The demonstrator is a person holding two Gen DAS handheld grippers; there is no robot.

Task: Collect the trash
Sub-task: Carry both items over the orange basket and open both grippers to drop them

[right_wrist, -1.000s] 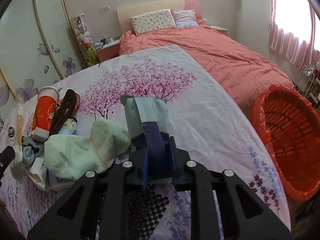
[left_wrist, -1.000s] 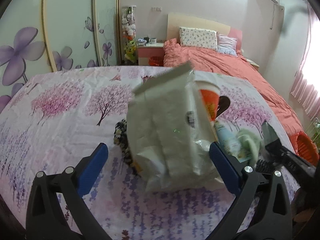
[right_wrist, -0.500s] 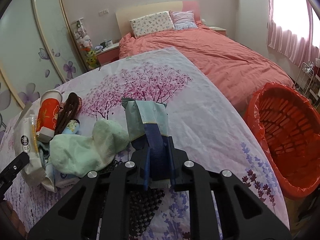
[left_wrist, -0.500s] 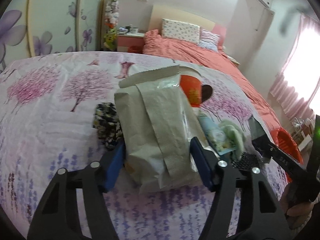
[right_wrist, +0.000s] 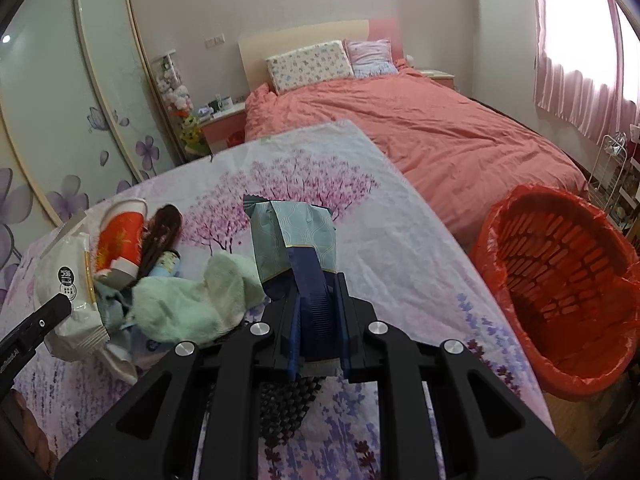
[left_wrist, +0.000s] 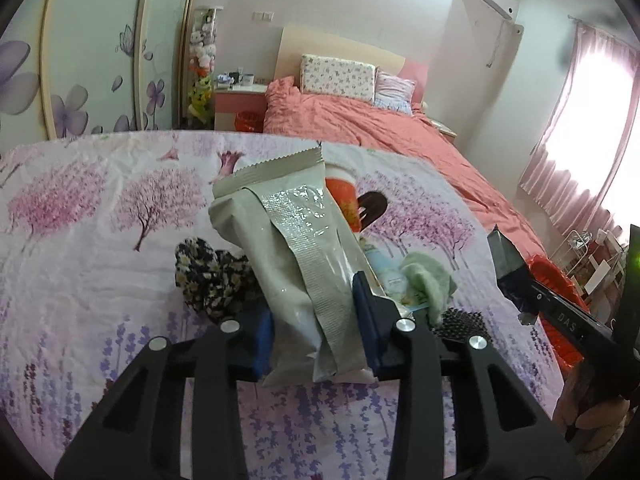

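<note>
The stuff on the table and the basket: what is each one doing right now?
White snack bag: pinched in left gripper; jaws just closed in.
Blue wrapper: clamped in right gripper.
Red paper cup: lying on its side.
Green cloth: crumpled.
Red-lined basket: upright, looks empty.

Two grippers [left_wrist: 316, 328] [right_wrist: 320, 320]; two snack packets, one silver [left_wrist: 296, 248], one blue-green [right_wrist: 294, 240]; one red paper cup [right_wrist: 120, 240]; one green cloth [right_wrist: 188, 304]; one small bottle [right_wrist: 166, 266]; one dark brown pouch [right_wrist: 158, 236]; one floral scrunchie [left_wrist: 212, 272]; one black mesh mat [right_wrist: 286, 408]; one red bin [right_wrist: 560, 280]; two pillows [right_wrist: 308, 64] [right_wrist: 370, 56]
</note>
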